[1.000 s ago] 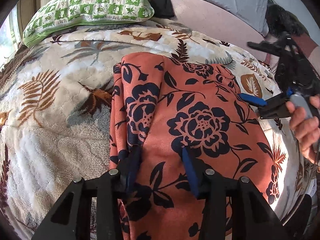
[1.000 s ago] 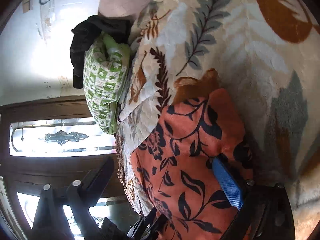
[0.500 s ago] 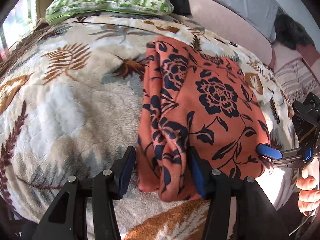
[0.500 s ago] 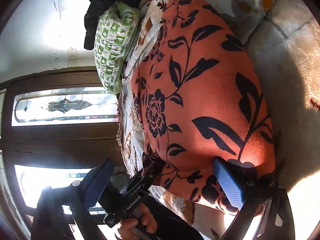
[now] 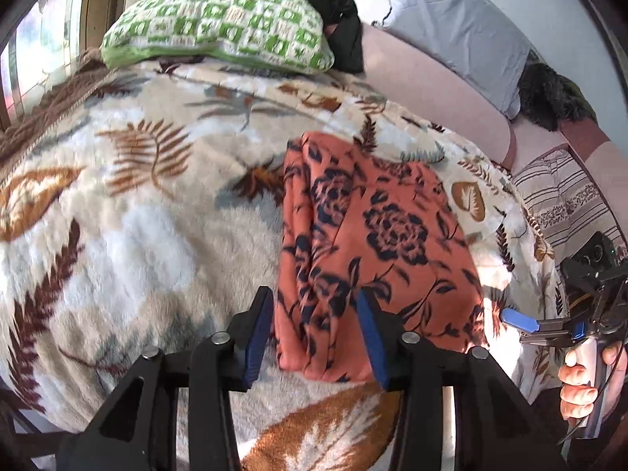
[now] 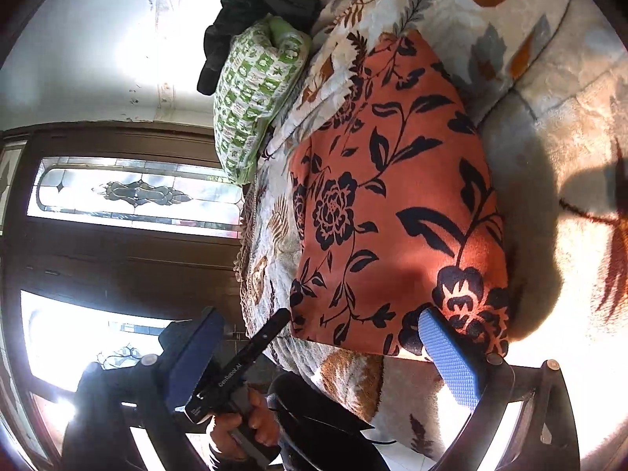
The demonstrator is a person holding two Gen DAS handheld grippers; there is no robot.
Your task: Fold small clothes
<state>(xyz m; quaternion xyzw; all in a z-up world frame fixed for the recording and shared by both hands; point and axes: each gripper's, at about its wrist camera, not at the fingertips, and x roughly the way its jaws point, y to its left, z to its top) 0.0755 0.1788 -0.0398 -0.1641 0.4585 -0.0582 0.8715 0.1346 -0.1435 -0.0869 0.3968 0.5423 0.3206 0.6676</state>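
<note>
Orange floral cloth (image 5: 376,243) lies folded on the leaf-patterned blanket (image 5: 137,235) of a bed, a green checked pillow (image 5: 219,27) beyond it. Left hand-held gripper (image 5: 314,337) hangs over the cloth's near left edge, jaws apart, pads pressing nothing. At right, the right hand-held gripper (image 6: 314,357) stands wide open just off the cloth's near edge.

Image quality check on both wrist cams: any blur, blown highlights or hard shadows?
Left wrist view: orange floral garment and blanket look soft with motion blur; heavy fisheye bending; sun patch near the right gripper. Right wrist view: sharper, window and wall blown out, hard dark shadow across the blanket beside the garment.
</note>
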